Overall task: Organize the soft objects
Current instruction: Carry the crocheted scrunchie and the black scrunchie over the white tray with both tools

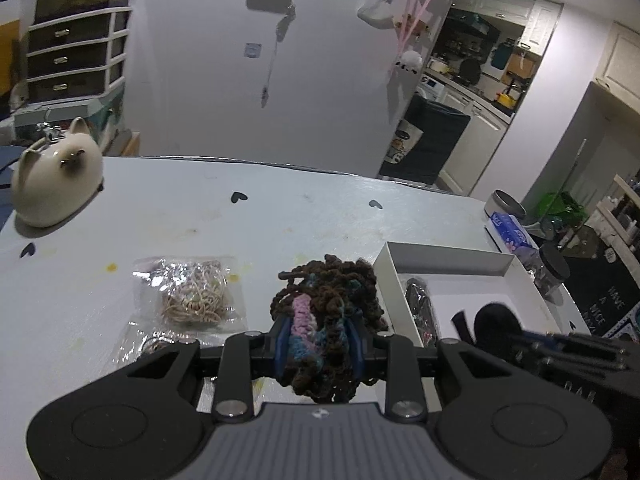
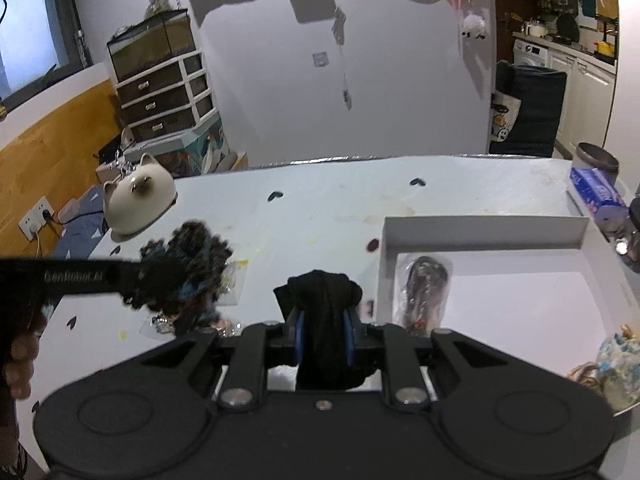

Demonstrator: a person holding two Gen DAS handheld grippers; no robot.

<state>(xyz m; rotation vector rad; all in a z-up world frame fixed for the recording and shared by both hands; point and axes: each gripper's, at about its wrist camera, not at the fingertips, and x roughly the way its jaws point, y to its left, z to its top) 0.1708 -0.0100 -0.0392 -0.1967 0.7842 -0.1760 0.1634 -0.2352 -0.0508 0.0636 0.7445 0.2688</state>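
Observation:
My left gripper (image 1: 319, 342) is shut on a brown, pink and teal crocheted bundle (image 1: 326, 304), held above the table just left of the white box (image 1: 472, 258). It also shows in the right wrist view (image 2: 188, 268). My right gripper (image 2: 324, 334) is shut on a black cloth bundle (image 2: 322, 308), held above the table left of the white box (image 2: 484, 232). The black bundle shows in the left wrist view (image 1: 496, 322) over the box. A dark bagged item (image 2: 422, 288) lies inside the box at its left wall.
A clear bag of beige cord (image 1: 194, 294) lies on the table. A cream cat-shaped ceramic (image 1: 54, 182) stands at the far left. A blue tissue pack (image 1: 514, 236), a tin and a dark jar stand right of the box. A patterned item (image 2: 616, 364) sits at the box's near right.

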